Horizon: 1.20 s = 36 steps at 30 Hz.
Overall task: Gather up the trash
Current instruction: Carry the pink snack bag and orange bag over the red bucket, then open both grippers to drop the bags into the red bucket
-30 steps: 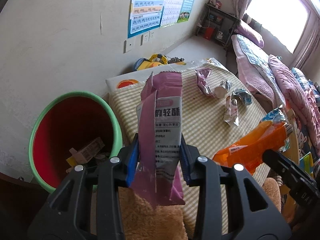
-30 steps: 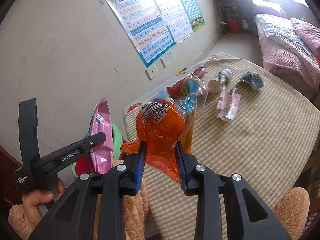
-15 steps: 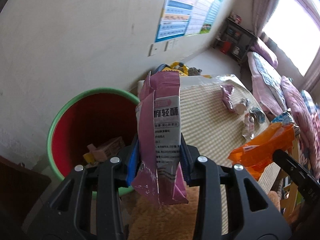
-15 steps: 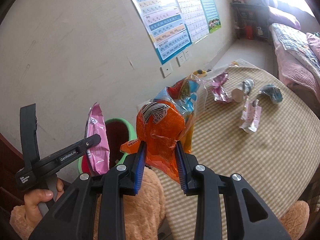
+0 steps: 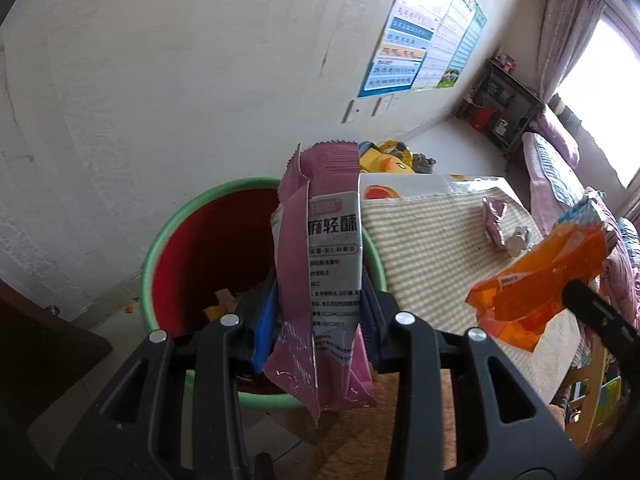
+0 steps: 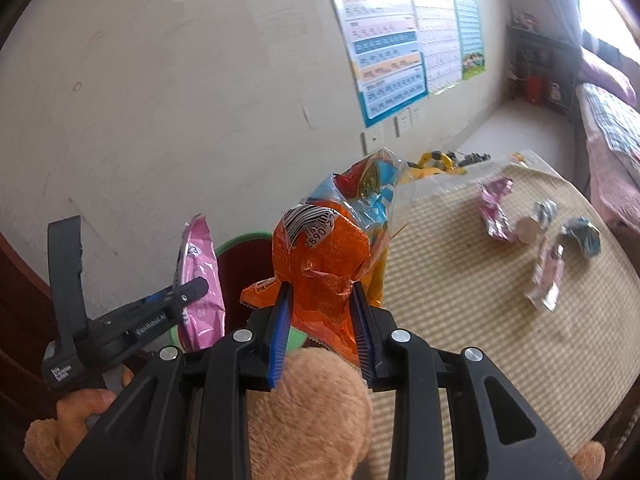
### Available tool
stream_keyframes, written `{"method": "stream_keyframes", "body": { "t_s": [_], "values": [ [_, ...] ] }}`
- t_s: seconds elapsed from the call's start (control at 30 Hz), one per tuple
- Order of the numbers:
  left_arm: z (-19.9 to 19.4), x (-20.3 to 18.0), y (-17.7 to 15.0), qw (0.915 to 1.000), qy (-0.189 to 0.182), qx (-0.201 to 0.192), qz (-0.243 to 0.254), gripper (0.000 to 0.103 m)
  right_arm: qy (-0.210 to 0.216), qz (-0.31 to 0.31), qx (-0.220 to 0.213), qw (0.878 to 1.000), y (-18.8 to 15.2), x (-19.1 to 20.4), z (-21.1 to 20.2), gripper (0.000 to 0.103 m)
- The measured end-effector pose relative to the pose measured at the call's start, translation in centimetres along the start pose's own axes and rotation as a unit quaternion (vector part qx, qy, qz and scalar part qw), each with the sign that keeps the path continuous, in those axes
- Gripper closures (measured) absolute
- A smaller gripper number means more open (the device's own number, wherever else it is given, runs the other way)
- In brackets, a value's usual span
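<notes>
My left gripper (image 5: 318,320) is shut on a pink and grey snack wrapper (image 5: 324,264), which stands upright over the near rim of a red bin with a green rim (image 5: 160,240). Some scraps lie at the bottom of the bin. My right gripper (image 6: 322,320) is shut on an orange crinkled bag (image 6: 324,268) with a clear blue and red top. In the right wrist view the left gripper (image 6: 188,300) shows at the left with the pink wrapper (image 6: 200,280) in front of the bin (image 6: 240,240). In the left wrist view the orange bag (image 5: 540,280) hangs over the table at the right.
A table with a checked cloth (image 6: 460,300) carries several more wrappers (image 6: 496,212) at its far side. A plush brown shape (image 6: 312,412) lies under the grippers. The wall with posters (image 6: 392,40) is close behind the bin. A bed (image 5: 560,168) is at the right.
Both grippers have swung left, away from the table towards the bin. The bin now sits right behind the pink wrapper, and the table's wrappers have slid to the right in both views.
</notes>
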<state>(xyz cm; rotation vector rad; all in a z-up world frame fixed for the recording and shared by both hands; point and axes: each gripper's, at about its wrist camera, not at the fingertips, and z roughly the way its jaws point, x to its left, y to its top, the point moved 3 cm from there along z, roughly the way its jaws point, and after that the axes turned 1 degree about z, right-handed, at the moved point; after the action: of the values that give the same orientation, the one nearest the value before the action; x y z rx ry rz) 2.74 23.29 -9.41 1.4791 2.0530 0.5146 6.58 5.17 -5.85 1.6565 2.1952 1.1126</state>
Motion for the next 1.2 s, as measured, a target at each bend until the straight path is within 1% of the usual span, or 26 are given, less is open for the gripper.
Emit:
{"method": "stream_keyframes", "body": {
  "t_s": [0.2,0.43,0.67,0.7,0.73,0.77,0.8,0.83,0.87,0.93,1.0,1.07,1.13,1.2],
  "values": [
    [0.7,1.9,-0.4,0.9998,0.006,0.014,-0.009,0.068,0.022,-0.012,0.020,0.999,0.8,2.3,2.3,0.074],
    [1.5,3.9,-1.1,0.9991,0.010,0.025,-0.033,0.068,0.028,-0.041,0.036,0.998,1.1,4.7,4.6,0.074],
    [2.3,4.4,-0.9,0.9987,0.017,0.029,-0.038,0.068,0.042,-0.067,0.047,0.996,1.8,6.8,6.6,0.070],
    [2.5,4.5,-0.8,0.9987,0.017,0.029,-0.039,0.066,0.044,-0.072,0.050,0.995,1.8,7.1,6.9,0.070],
    [2.6,4.6,-0.8,0.9986,0.017,0.032,-0.039,0.064,0.045,-0.076,0.053,0.995,1.8,7.3,7.2,0.066],
    [2.7,4.7,-0.8,0.9985,0.017,0.033,-0.041,0.056,0.045,-0.079,0.054,0.994,1.8,7.5,7.4,0.059],
    [2.7,5.0,-0.9,0.9983,0.017,0.032,-0.047,0.047,0.043,-0.081,0.054,0.994,1.8,7.6,7.6,0.055],
    [2.7,5.2,-1.0,0.9980,0.017,0.030,-0.052,0.045,0.041,-0.081,0.053,0.994,1.7,7.5,7.7,0.049],
    [2.7,5.4,-1.0,0.9977,0.018,0.030,-0.059,0.044,0.042,-0.079,0.053,0.995,1.7,7.5,7.8,0.047],
    [2.8,5.6,-1.1,0.9973,0.018,0.033,-0.063,0.043,0.039,-0.073,0.052,0.995,1.6,7.0,7.8,0.047],
    [2.9,5.7,-1.3,0.9973,0.017,0.036,-0.062,0.043,0.023,-0.066,0.042,0.997,1.6,5.7,7.3,0.046],
    [2.9,5.5,-1.3,0.9975,0.018,0.036,-0.058,0.043,-0.007,-0.048,0.033,0.998,1.7,3.2,7.0,0.041],
    [2.9,5.2,-1.3,0.9977,0.019,0.037,-0.053,0.043,-0.053,-0.004,0.027,0.998,1.9,-1.3,6.6,0.041],
    [3.0,4.8,-1.3,0.9979,0.020,0.039,-0.047,0.043,-0.106,0.056,0.021,0.993,1.8,-6.8,6.0,0.041]
  ]
}}
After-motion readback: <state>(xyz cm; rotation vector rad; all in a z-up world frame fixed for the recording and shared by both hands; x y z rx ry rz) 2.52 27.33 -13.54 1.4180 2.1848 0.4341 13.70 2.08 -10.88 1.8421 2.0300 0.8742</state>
